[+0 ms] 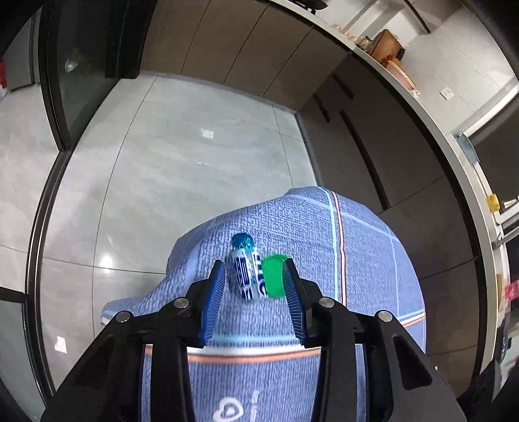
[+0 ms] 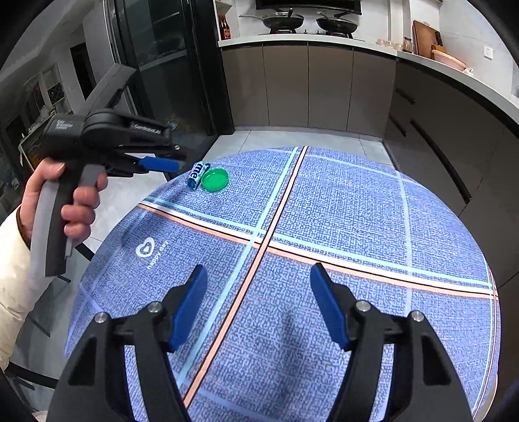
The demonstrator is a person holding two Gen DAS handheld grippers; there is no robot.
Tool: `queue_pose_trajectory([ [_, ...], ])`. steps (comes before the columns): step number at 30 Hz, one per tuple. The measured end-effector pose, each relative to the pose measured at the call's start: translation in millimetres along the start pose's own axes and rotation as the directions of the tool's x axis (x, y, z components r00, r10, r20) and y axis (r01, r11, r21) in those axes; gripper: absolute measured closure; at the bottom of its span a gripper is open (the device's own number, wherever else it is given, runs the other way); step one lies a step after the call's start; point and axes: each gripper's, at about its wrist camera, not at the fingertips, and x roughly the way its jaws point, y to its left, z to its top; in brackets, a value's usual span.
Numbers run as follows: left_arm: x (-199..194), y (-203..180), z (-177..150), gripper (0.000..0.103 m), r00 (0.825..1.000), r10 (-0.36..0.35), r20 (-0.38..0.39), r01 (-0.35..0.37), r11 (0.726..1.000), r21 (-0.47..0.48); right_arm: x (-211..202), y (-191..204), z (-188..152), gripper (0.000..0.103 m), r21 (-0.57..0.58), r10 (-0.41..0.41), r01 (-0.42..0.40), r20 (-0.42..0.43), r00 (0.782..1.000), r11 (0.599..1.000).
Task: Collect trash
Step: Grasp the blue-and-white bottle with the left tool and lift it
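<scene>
A blue-and-white candy roll (image 1: 245,271) (image 2: 196,172) and a green plastic lid (image 1: 272,276) (image 2: 214,180) lie side by side near the far left edge of a round table with a blue checked cloth (image 1: 356,243) (image 2: 356,211). My left gripper (image 1: 254,264) (image 2: 173,165) hovers just short of them. In its own view both items show between its open blue pads, which do not press on them. My right gripper (image 2: 259,267) stands open over the near middle of the cloth with nothing between its fingers.
A person's hand (image 2: 81,201) in a white sleeve holds the left gripper. Grey kitchen cabinets (image 2: 308,87) and a counter with pans (image 2: 282,19) run behind and right of the table. A dark glass door (image 2: 162,65) stands at the left. Tiled floor (image 1: 194,168) surrounds the table.
</scene>
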Motion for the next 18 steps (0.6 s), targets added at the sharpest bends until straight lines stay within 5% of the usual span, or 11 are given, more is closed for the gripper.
queue_pose_trajectory([
  [4, 11.4, 0.0, 4.1, 0.074, 1.0, 0.018, -0.012, -0.018, 1.0, 0.006, 4.9, -0.4, 1.7, 0.036, -0.002, -0.004, 0.004, -0.01, 1.0, 1.0],
  [9, 16.8, 7.7, 3.9, 0.096, 1.0, 0.026, -0.009, -0.026, 0.999, 0.027, 13.8, 1.6, 6.3, 0.043, -0.004, 0.0, 0.0, -0.02, 1.0, 1.0],
  [18, -12.1, 31.4, -27.1, 0.097, 1.0, 0.018, 0.002, -0.018, 0.998, 0.06, 52.7, 18.4, 29.3, 0.065, -0.027, 0.101, -0.103, -0.056, 0.993, 0.994],
])
